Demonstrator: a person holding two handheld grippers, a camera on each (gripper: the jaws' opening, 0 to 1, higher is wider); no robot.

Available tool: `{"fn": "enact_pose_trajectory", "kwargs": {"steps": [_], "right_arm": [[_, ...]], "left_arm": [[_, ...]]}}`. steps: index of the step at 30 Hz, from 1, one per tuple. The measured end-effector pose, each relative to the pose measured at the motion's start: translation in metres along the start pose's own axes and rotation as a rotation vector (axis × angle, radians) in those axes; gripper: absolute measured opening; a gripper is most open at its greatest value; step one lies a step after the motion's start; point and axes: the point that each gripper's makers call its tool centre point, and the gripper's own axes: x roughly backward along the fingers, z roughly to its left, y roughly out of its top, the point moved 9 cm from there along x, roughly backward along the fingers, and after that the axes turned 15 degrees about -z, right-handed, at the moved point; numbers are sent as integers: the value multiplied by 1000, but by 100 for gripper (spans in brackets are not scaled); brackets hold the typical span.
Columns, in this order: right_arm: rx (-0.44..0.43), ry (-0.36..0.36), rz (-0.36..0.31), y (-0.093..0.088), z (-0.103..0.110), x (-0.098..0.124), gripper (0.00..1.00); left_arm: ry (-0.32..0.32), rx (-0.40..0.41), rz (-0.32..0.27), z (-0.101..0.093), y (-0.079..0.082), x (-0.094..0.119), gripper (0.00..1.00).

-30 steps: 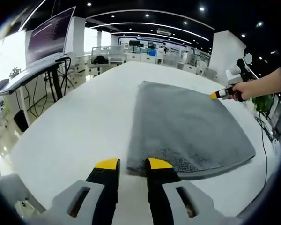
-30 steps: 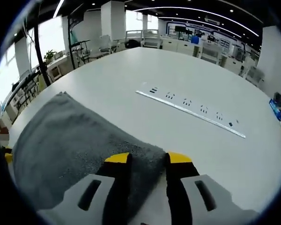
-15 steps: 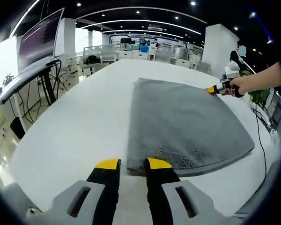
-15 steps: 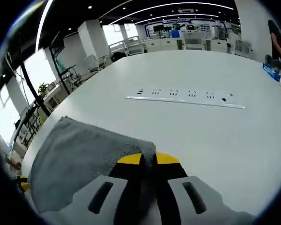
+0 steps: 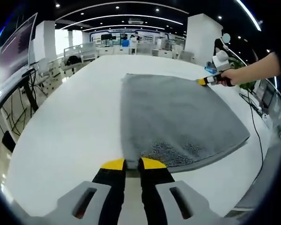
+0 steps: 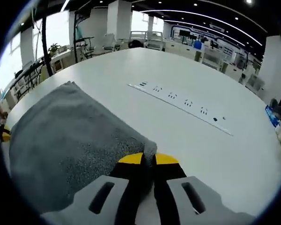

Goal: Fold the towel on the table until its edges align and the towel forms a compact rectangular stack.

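The grey towel (image 5: pixel 178 122) lies spread flat on the white table (image 5: pixel 70 126), one layer deep as far as the left gripper view shows, so the first fold appears to be the step in hand. At the left end, the left gripper (image 5: pixel 132 163) sits at the towel's near corner with its yellow-tipped jaws drawn almost together; a thin edge of cloth seems to run between them, though the gap is too narrow to be sure how much pile is caught. Before any lift, that bite is best confirmed: a corner pinched only by its fringe would likely slip as soon as the cloth takes tension.

Moving right across the towel, the surface looks smooth, with the far edge straight and no visible wrinkles, which favours a clean fold.

At the right end, the right gripper (image 6: pixel 148 158) has its jaws pressed tight on the neighbouring corner, a small tuft of grey cloth standing up between the yellow tips. From the left gripper view the same tool appears at the towel's far right corner (image 5: pixel 202 81), held by a person's hand (image 5: pixel 232 77).

To do the fold well, both corners should rise together and level, travel in parallel over the cloth, and come down exactly on the opposite corners so the edges meet. A power strip (image 6: pixel 178 101) lies well apart on the table beyond the towel, clear of that path
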Motion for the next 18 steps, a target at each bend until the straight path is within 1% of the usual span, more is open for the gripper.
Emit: {"fn": "enact_pose_trajectory", "kwargs": {"steps": [5,9,12,15,17,18], "right_arm": [[-15,-16,-3,-8,-15,11,5],[-24,-37,0,-16,-33,24,5],[-27,-51,5,-21,-43,34,5],[-34,-69,13,-26,-54,45,5],[-39,-82,21,-30,-63,52,5],[-38,-85,24,-32,-67,56,5]], "left_arm": [[-42,-25,19,-11,0,-3,10],[-91,-62,20,-34,2,-6,10],[-128,-93,30,-57,5,-6,10],[-166,-107,41,-74,7,-6,9],[-193,-103,59,-83,8,-6,9],[-211,-120,70,-89,8,-6,9]]}}
